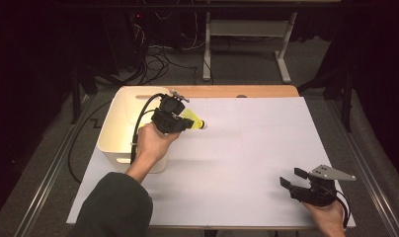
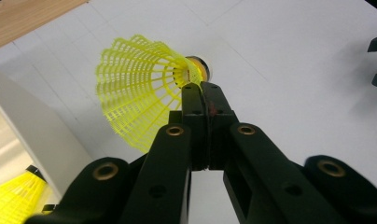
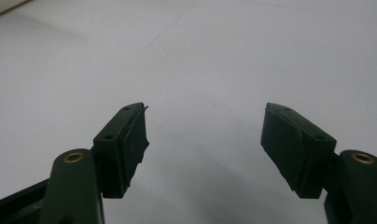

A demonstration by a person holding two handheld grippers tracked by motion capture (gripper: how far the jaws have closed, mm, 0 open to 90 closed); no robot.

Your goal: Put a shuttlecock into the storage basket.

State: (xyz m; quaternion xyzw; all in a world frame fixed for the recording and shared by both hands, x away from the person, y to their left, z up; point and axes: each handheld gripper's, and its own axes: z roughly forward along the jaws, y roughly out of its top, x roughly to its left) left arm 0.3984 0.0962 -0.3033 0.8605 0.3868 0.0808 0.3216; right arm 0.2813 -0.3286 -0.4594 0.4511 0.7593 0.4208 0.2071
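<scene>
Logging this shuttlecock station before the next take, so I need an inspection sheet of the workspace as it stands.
Surface: white table top, wooden strip along the far edge.
Job's things: yellow shuttlecock pinched by its skirt; white bin at the table's left holds another yellow shuttlecock.
Clutter: nothing seen.
Grippers: left tool shut on the shuttlecock beside the bin; right tool open, nothing between its jaws, near the table's front right.
Cables: black cable trails from the left tool.
Surroundings: dark floor, table frame and loose wires behind.
</scene>
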